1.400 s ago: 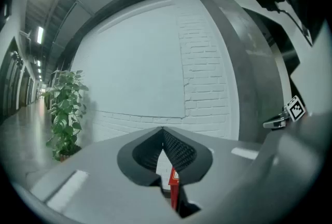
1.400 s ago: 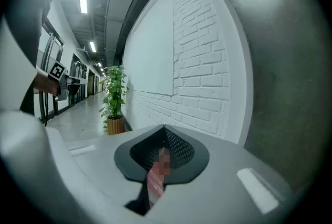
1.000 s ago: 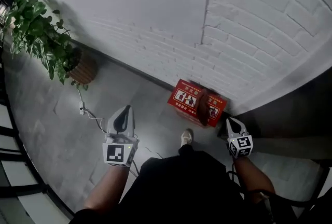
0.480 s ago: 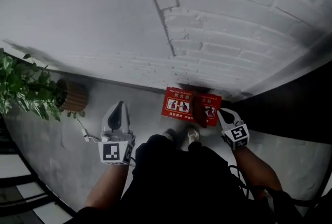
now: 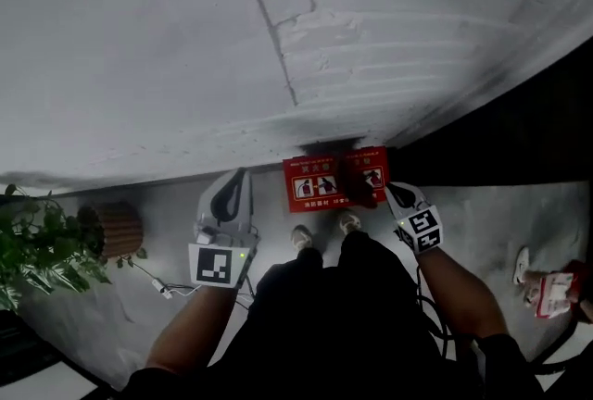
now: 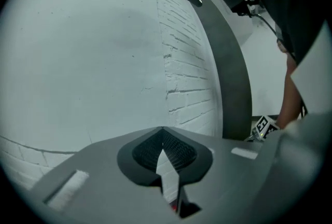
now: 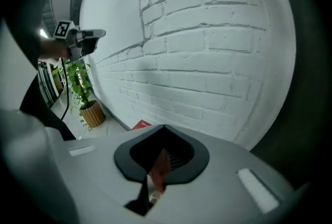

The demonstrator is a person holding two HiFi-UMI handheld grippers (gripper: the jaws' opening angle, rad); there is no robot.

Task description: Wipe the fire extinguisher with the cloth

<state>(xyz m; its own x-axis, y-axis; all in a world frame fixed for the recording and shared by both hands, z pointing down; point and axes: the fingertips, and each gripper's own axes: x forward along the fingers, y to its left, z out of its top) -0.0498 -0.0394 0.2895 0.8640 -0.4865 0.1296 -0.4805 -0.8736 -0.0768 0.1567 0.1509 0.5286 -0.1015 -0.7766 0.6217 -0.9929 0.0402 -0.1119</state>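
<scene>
Right gripper view alone shows the right gripper [image 7: 163, 128] pinching the red cloth [image 7: 158, 163].

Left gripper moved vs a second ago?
Yes. In the head view the left gripper now sits close beside the red fire extinguisher box; it has shifted toward the box, away from the plant pot.

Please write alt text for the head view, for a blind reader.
A person looks down at a red fire extinguisher box against a white brick wall. The right gripper holds a dark red cloth in front of the box; the left gripper is shut and empty. A potted plant stands at far left.
</scene>
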